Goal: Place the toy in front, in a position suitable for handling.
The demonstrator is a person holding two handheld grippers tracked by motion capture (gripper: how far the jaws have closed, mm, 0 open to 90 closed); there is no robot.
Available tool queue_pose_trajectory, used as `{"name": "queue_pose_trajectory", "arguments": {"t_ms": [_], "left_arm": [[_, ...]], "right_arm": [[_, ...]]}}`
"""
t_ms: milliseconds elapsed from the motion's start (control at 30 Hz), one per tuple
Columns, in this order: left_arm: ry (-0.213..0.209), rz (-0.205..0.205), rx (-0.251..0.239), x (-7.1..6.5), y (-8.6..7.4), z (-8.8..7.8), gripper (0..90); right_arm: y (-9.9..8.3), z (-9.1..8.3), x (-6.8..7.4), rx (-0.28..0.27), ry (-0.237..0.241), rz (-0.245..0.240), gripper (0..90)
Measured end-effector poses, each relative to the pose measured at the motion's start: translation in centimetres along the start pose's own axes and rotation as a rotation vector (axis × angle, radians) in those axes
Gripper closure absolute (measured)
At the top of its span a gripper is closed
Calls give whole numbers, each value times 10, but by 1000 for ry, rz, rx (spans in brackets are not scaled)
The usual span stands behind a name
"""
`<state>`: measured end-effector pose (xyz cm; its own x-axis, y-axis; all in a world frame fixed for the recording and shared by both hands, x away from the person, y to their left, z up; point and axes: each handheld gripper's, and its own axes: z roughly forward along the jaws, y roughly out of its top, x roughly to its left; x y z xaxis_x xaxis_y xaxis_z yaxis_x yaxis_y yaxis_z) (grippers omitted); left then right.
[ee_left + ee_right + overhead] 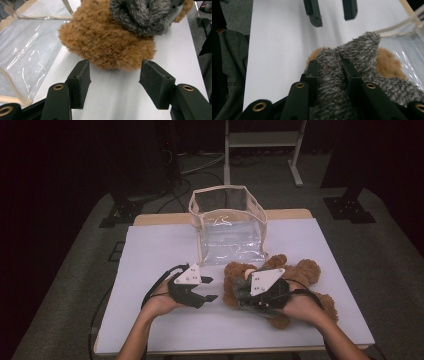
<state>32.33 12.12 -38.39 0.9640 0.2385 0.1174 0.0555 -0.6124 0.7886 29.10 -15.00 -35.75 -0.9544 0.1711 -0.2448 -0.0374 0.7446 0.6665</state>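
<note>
The bear [295,280], a brown plush toy, lies near the desk's front right corner, its head towards the middle of the desk. A grey fuzzy garment [352,75], hat or hood, sits over its head. The right gripper [252,297] has a fold of that grey cloth clamped between its jaws, which stand narrow with the pile bulging out on both sides. In the right gripper view the pads bite well into the fold, so the hold looks sound.

The left gripper [210,289] hovers just beside the bear's head, apart from it. Its jaws stand about halfway apart with nothing between them; in the left gripper view the brown fur [107,42] lies just beyond the pads [82,75], above bare desk.

The work seems to be pulling the grey piece off, or setting it straight, before the bear goes into the bag [227,222], a clear one with a cream rim that stands open near the desk's back edge, just behind the bear.

To do this well, the left gripper should move in and pinch the brown fur low on the head, not the grey cloth, so that the two pull against each other. The right should pull slowly, along the head rather than upwards, or the whole bear will lift. The bag is light and close, so a sideways swing could knock it over.
</note>
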Motion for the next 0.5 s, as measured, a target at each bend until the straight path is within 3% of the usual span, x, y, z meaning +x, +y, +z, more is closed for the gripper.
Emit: {"name": "queue_pose_trajectory", "arguments": {"t_ms": [300,500], "left_arm": [[-9,2,-3,0,0,1,401],[-6,-2,-8,0,0,0,401]], "right_arm": [[9,18,1,-11,33,-16,700],[-10,-4,3,-27,20,23,700]]}}
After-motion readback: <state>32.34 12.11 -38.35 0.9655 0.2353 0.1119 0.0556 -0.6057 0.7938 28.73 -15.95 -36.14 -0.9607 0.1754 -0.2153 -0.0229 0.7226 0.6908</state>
